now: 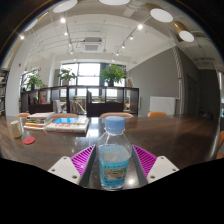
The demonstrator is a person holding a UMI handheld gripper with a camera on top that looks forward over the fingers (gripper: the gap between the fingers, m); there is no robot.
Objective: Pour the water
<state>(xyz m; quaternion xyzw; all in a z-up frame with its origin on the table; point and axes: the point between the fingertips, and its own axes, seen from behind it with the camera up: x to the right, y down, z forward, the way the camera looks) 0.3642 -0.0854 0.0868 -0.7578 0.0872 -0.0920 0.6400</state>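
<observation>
A clear plastic water bottle [114, 158] with a blue cap and a pale blue label stands upright between my fingers, holding water to about the shoulder. My gripper [114, 165] is shut on the bottle, with the pink pads [84, 157] against its two sides at label height. The bottle's base sits low between the fingers, over the gripper's own grey body. The dark wooden table [170, 135] stretches out ahead beyond the bottle. I see no cup or glass near the fingers.
On the table to the far left are a stack of books or trays [66, 124], a pale cup-like object [16, 128] and a small red thing [28, 140]. Chairs [115, 115] and windows with plants lie beyond the table's far edge.
</observation>
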